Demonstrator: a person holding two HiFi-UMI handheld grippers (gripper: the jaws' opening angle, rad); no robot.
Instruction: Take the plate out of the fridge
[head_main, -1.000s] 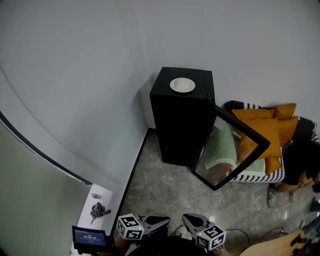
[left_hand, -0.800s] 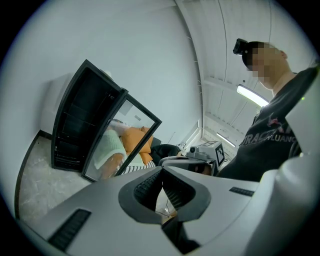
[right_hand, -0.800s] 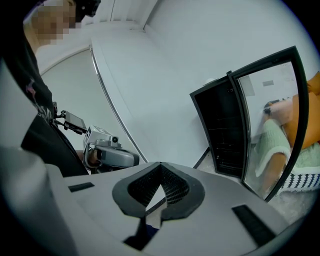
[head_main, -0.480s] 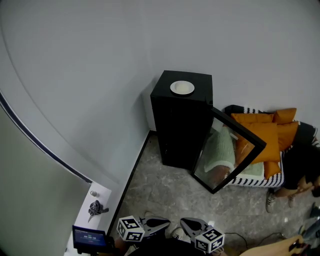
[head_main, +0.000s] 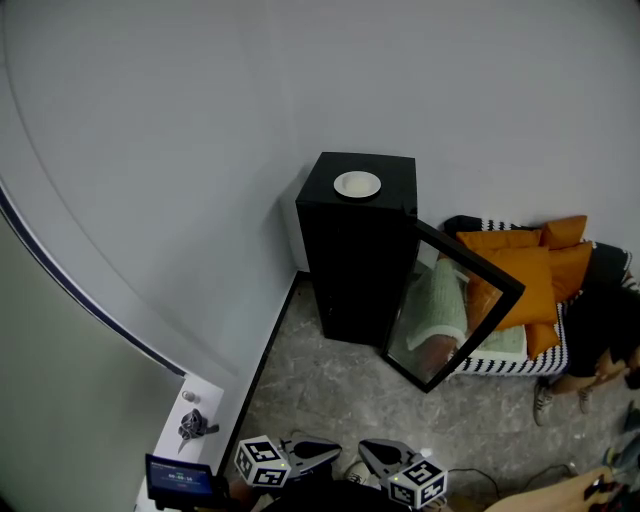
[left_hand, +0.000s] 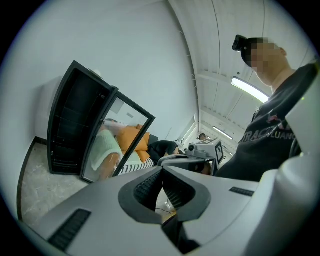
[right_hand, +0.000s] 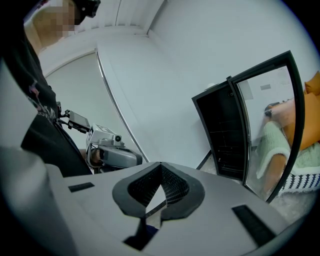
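Showing the white plate (head_main: 357, 184) already resting on top of the black fridge (head_main: 355, 260) at frame centre, glass door (head_main: 452, 300) open, with left gripper (head_main: 330, 452) and right gripper (head_main: 368, 452) at bottom centre clenched on nothing: removal looks complete, so hold both jaws back

- The left hand-held gripper (left_hand: 162, 170) fills the near foreground, its ribbed jaws meeting at the tips with nothing between them.
- Far left, a black fridge (left_hand: 75, 120) stands on the speckled floor (left_hand: 37, 177), its glass door (left_hand: 122, 137) swung open to the right.
- Orange cushions (left_hand: 134, 141) show through the glass.
- The right hand-held gripper (left_hand: 167, 160) hangs just beyond.
- A person's dark shirt (left_hand: 272, 135) fills the right.
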